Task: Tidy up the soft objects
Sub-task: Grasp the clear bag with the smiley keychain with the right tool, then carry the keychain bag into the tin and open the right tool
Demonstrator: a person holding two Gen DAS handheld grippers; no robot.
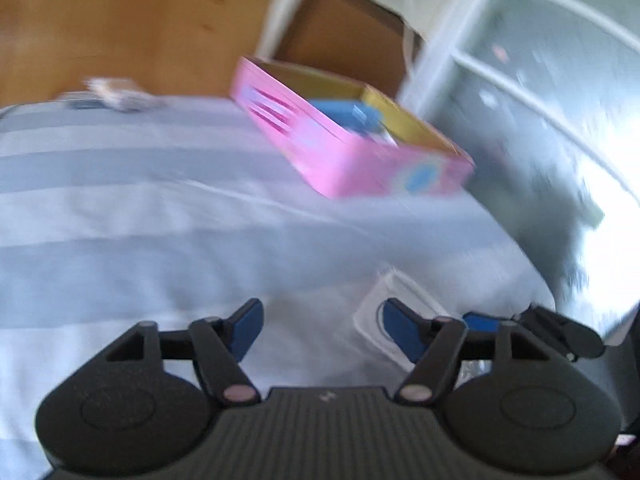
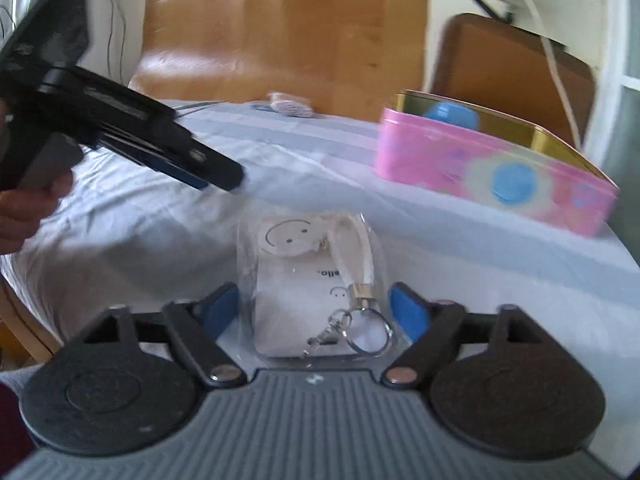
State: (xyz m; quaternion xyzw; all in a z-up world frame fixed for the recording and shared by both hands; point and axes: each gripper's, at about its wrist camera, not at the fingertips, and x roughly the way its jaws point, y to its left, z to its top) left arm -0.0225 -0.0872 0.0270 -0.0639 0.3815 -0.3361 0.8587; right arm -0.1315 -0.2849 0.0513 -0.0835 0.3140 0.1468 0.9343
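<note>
Keychain packet (image 2: 316,288), a clear bag with a smiley card and metal ring, is seen lying on the striped bed (image 2: 460,264) between the widely spread fingers of the right claw (image 2: 314,312). Left claw (image 1: 320,330) is held wide, empty. Further right, a pink tin (image 2: 496,176) is set.

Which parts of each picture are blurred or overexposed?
Left wrist view: pink tin box and window frame smeared by motion blur, glare blown out at right edge. Right wrist view: clear-bagged smiley keychain fairly sharp; the box's flower print blurred.
</note>
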